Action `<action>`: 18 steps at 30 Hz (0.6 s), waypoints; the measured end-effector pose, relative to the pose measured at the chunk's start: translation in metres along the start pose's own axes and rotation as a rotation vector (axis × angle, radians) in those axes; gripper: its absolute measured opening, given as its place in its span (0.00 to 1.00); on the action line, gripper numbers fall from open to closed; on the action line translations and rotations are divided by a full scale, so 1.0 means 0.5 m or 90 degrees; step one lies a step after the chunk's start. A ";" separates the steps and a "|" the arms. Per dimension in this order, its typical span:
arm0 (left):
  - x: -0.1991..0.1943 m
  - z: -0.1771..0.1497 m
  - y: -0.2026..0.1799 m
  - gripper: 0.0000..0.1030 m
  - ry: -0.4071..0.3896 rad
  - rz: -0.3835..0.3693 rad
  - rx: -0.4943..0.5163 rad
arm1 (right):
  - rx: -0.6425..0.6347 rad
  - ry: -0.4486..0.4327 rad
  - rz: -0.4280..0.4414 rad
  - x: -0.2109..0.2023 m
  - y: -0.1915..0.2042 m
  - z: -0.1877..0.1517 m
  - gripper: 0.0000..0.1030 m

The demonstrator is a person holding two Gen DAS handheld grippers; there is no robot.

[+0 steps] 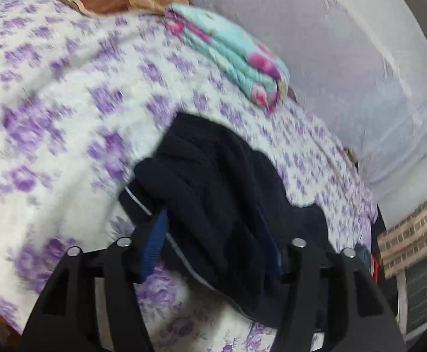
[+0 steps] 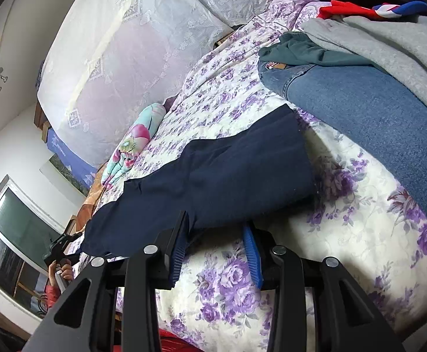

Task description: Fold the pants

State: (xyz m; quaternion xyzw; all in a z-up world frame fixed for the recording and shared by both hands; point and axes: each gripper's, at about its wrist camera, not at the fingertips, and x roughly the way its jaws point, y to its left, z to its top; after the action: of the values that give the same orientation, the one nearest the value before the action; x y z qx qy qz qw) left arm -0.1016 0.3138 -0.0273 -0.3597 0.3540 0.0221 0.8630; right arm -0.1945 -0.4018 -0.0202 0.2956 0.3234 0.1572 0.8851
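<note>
Left-view motion blur over floral bedspread (image 1: 66, 111); navy pants (image 1: 222, 205) hiding the left jaws' grip.

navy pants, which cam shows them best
The right wrist view: the navy pants lie sharp and stretched across the floral bedspread, hem visible. The left wrist view shows them blurred and bunched between the left gripper fingers.

Two close fisheye wrist views low over the bed (image 1: 52, 102), sharing the navy pants (image 2: 213, 176).

floral bedspread (image 2: 345, 234) | jeans (image 2: 374, 111) | grey sweatshirt (image 2: 389, 44) | folded quilt (image 1: 236, 58)
</note>
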 end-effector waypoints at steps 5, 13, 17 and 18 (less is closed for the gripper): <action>0.001 -0.025 0.003 0.16 -0.024 0.004 0.004 | -0.005 -0.002 -0.007 -0.003 0.002 0.000 0.37; -0.079 0.025 -0.075 0.07 -0.083 -0.086 0.038 | -0.020 -0.010 -0.016 -0.005 0.018 0.009 0.37; -0.094 0.031 -0.114 0.07 -0.108 -0.098 0.067 | -0.022 -0.006 -0.009 -0.009 0.025 0.008 0.37; -0.093 0.028 -0.117 0.07 -0.111 -0.093 0.073 | -0.022 -0.004 -0.005 -0.011 0.027 0.008 0.37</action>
State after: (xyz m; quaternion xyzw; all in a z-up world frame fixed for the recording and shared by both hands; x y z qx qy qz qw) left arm -0.1110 0.2895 0.0441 -0.3312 0.2515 -0.0297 0.9089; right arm -0.1971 -0.3953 -0.0068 0.2799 0.3188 0.1586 0.8916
